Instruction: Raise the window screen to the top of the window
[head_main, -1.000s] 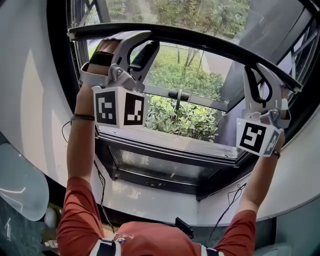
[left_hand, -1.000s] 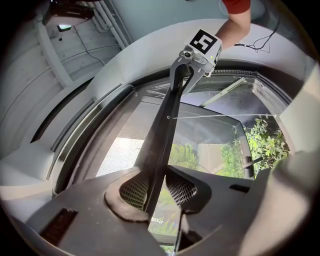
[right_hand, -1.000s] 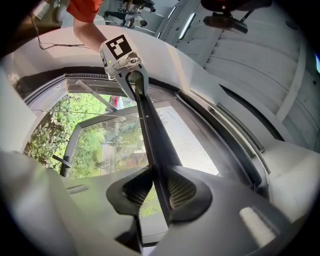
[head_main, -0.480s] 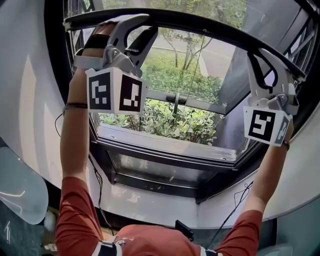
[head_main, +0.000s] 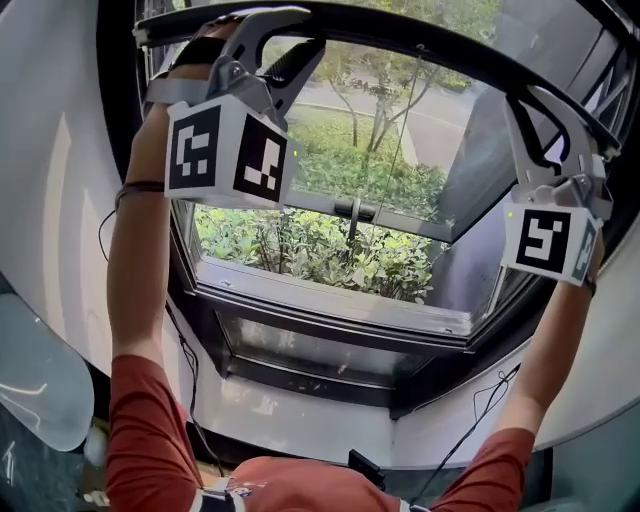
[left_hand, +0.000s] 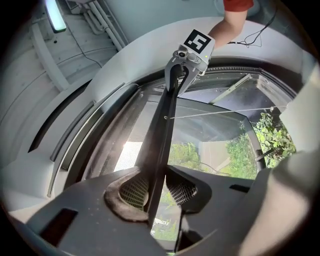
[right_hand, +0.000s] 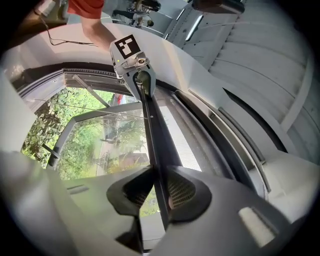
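Screen bar (head_main: 440, 52): higher in the window than a second ago. Left gripper (head_main: 288, 30), right gripper (head_main: 535, 105): risen with it.

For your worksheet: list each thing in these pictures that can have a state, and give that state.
window screen bar, lifted high in the window, gripped near both ends
left gripper, shut on the window screen bar
right gripper, shut on the window screen bar
window pane, appears swung open outward
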